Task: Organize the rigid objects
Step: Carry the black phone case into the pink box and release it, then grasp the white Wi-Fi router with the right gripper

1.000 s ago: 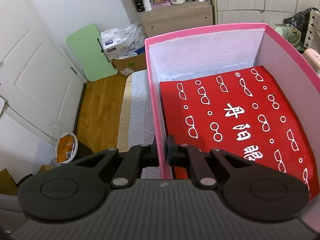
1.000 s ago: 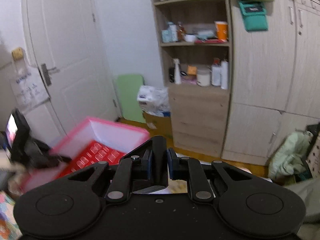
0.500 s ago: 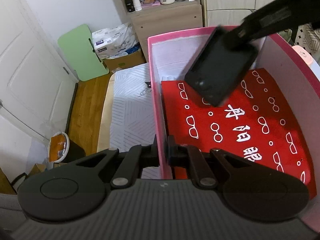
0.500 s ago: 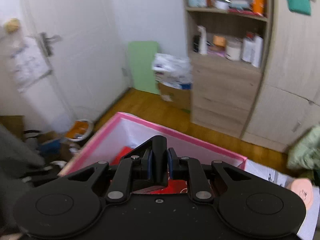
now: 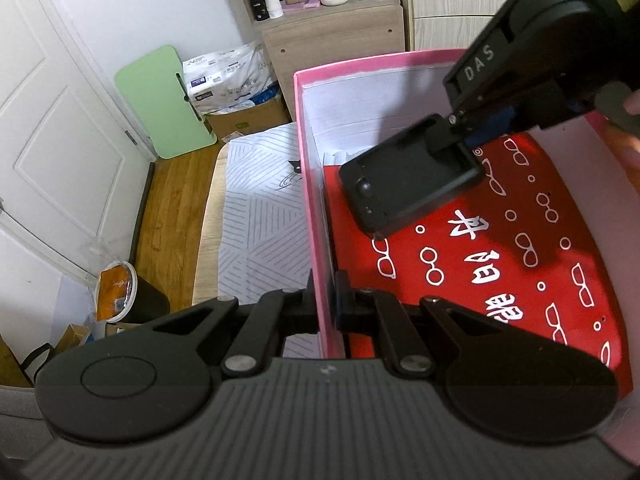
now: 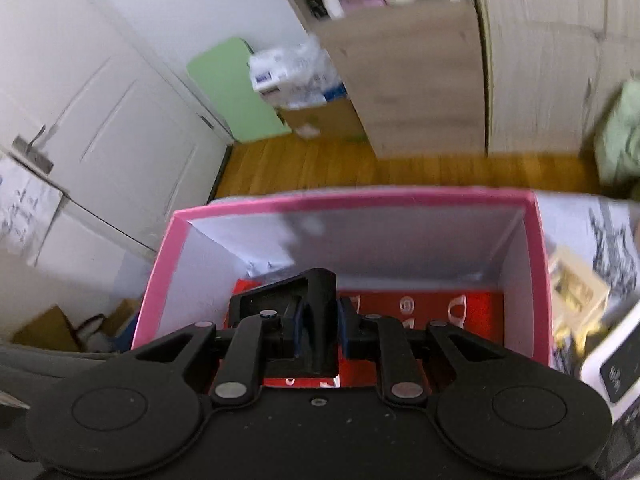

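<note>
An open pink box holds a flat red box printed with white glasses. My left gripper is shut on the pink box's left wall, one finger inside and one outside. From the upper right, my right gripper reaches into the box with a black rectangular case by one end. The case is tilted, its low end close over the red box's far left corner. In the right wrist view the case sits between the pads of that gripper, whose jaws are opening, above the red box.
The pink box stands on a white striped cover. Beyond are a wooden floor, a green board, a cardboard carton and a wooden cabinet. A hand shows at the right edge. Loose items lie right of the box.
My right gripper swung in over the pink box and came down with the black case toward the red box. The left gripper kept its hold on the wall.
</note>
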`<move>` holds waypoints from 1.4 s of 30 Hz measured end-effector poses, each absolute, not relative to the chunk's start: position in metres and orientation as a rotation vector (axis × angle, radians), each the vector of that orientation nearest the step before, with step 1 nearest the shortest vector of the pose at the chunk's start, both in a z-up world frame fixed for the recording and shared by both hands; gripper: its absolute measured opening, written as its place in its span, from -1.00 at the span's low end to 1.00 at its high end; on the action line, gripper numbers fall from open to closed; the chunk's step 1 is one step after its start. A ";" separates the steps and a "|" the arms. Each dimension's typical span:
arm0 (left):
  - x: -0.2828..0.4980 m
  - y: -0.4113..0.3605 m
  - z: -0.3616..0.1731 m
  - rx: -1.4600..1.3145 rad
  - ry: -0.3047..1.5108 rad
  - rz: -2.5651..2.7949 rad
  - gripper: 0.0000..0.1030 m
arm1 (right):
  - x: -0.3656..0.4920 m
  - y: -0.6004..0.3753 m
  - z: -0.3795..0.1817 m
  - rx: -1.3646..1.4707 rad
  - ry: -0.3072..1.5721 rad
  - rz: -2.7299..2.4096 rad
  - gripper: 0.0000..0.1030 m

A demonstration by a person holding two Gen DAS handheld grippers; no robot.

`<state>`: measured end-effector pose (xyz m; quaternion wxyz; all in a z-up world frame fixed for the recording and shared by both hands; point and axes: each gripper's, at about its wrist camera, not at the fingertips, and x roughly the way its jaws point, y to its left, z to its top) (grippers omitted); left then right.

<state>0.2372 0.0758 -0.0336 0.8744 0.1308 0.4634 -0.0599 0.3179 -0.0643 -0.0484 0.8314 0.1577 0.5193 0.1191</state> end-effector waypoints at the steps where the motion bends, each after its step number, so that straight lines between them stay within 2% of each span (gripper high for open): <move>1: 0.237 0.076 -0.034 0.271 0.970 -0.126 -0.91 | 0.315 -0.064 -0.049 0.335 1.112 0.251 -0.56; 4: 0.238 0.078 -0.034 0.257 0.979 -0.130 -0.91 | 0.308 -0.059 -0.051 0.304 1.153 0.262 -0.26; 5: 0.238 0.078 -0.034 0.255 0.980 -0.130 -0.91 | 0.308 -0.057 -0.052 0.295 1.175 0.281 0.08; 6: 0.239 0.078 -0.035 0.255 0.982 -0.130 -0.91 | 0.306 -0.057 -0.049 0.289 1.182 0.298 0.19; 11: 0.239 0.078 -0.035 0.265 0.982 -0.129 -0.91 | 0.270 -0.057 -0.010 0.118 0.979 0.370 0.21; 14: 0.239 0.079 -0.035 0.258 0.981 -0.131 -0.91 | 0.241 -0.074 0.019 0.079 0.858 0.428 0.39; 19: 0.239 0.080 -0.035 0.251 0.981 -0.133 -0.92 | 0.218 -0.127 0.037 0.118 0.812 0.456 0.40; 30: 0.238 0.079 -0.035 0.253 0.980 -0.134 -0.91 | 0.184 -0.238 0.012 0.146 0.731 0.317 0.40; 36: 0.238 0.080 -0.036 0.246 0.983 -0.137 -0.91 | 0.178 -0.257 -0.014 0.084 0.684 0.314 0.41; 38: 0.239 0.081 -0.036 0.248 0.982 -0.137 -0.91 | 0.183 -0.257 -0.025 0.057 0.693 0.334 0.49; 40: 0.239 0.080 -0.036 0.248 0.982 -0.137 -0.91 | 0.190 -0.257 -0.036 0.069 0.715 0.348 0.71; 42: 0.239 0.081 -0.036 0.250 0.982 -0.137 -0.91 | 0.198 -0.258 -0.047 0.070 0.724 0.363 0.76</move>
